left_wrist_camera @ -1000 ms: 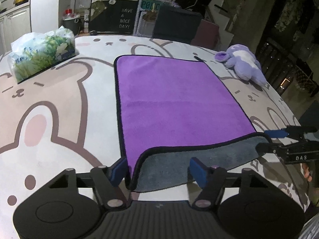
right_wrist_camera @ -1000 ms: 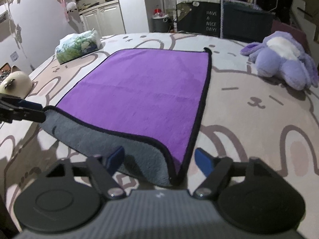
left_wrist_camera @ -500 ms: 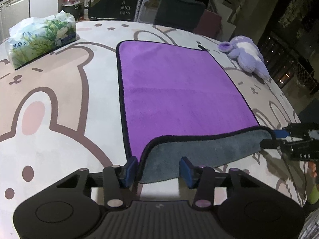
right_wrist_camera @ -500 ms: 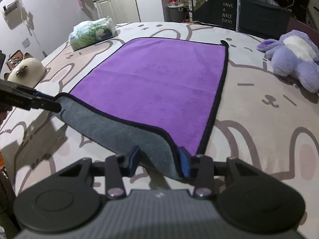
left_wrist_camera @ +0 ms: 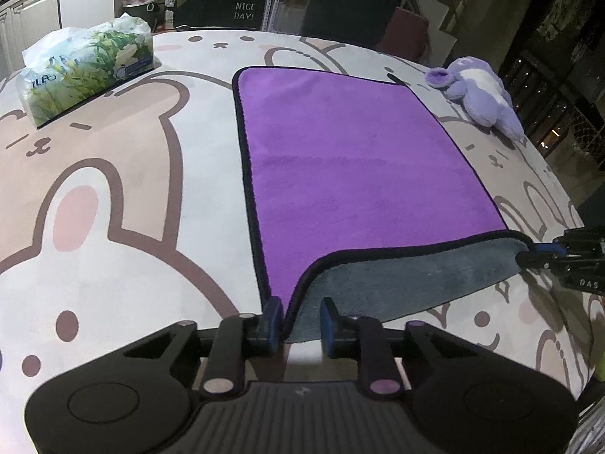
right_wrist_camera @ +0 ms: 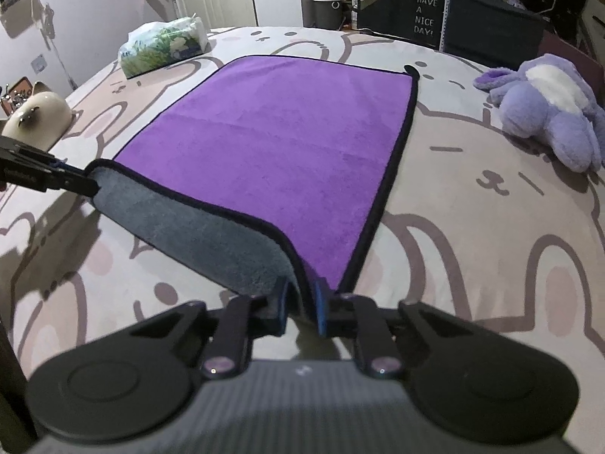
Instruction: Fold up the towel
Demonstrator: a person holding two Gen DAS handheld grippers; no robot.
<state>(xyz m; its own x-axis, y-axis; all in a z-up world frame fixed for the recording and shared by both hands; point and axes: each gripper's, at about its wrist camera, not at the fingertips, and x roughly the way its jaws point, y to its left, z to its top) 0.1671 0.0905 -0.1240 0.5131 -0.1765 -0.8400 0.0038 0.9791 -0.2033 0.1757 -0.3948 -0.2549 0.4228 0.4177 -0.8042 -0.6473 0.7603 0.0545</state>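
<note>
The towel [left_wrist_camera: 351, 166], purple with a dark piped edge, lies flat across the middle of both frames on the bunny-print cloth [left_wrist_camera: 113, 234], and its near edge is lifted so the grey underside [right_wrist_camera: 196, 230] shows along the bottom. My left gripper [left_wrist_camera: 301, 321] sits at bottom centre of its view with the jaws drawn in on the near left corner, though a gap shows beside the cloth, so I judge that grip the weaker. My right gripper [right_wrist_camera: 300, 312] pinches the near right corner, jaws nearly pressed together on the fabric. If I carry the edge forward unevenly, the fold line may skew, and a loose left pinch could let that corner slip out. The plush toy [right_wrist_camera: 548, 109] at the right edge and the tissue pack [left_wrist_camera: 87, 72] at upper left lie apart from the towel, so they seem unlikely to snag.
</note>
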